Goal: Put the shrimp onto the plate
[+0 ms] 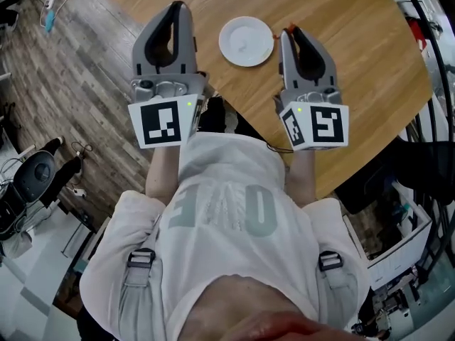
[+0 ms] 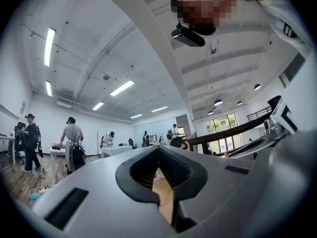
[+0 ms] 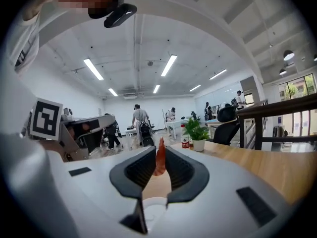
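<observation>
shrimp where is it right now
The shrimp is pinched upright between the fingers of the right gripper in the right gripper view. In the head view, that gripper's tip is just right of the white plate.

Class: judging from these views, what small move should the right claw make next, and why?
Probably slide the right claw a little to its left, over the plate, before opening. The shrimp is pinched between its jaws, and in the head view its tip sits beside the plate's rim, not above it.
</observation>
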`<control>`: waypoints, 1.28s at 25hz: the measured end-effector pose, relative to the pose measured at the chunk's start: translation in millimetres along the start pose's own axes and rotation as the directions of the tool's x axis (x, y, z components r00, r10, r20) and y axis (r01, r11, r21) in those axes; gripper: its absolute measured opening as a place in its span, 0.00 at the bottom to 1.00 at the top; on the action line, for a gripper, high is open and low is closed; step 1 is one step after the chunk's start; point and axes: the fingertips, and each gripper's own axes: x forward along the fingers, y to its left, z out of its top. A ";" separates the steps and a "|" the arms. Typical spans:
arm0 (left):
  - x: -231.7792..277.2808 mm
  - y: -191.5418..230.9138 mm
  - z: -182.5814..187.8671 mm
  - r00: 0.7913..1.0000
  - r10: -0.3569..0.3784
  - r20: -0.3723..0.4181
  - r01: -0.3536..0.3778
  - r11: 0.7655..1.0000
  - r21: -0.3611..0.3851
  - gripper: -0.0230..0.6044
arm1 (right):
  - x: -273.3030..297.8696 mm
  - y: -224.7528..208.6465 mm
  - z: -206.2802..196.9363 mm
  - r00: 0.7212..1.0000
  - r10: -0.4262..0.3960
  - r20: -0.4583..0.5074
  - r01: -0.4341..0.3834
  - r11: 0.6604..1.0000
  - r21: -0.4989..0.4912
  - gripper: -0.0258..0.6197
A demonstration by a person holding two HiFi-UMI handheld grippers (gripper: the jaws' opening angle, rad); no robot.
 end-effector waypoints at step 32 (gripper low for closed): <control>22.3 48.4 -83.0 0.991 0.023 -0.135 -0.036 0.995 -0.096 0.05 | 115.4 21.9 -202.3 0.803 0.112 -0.585 -0.142 0.990 -0.004 0.14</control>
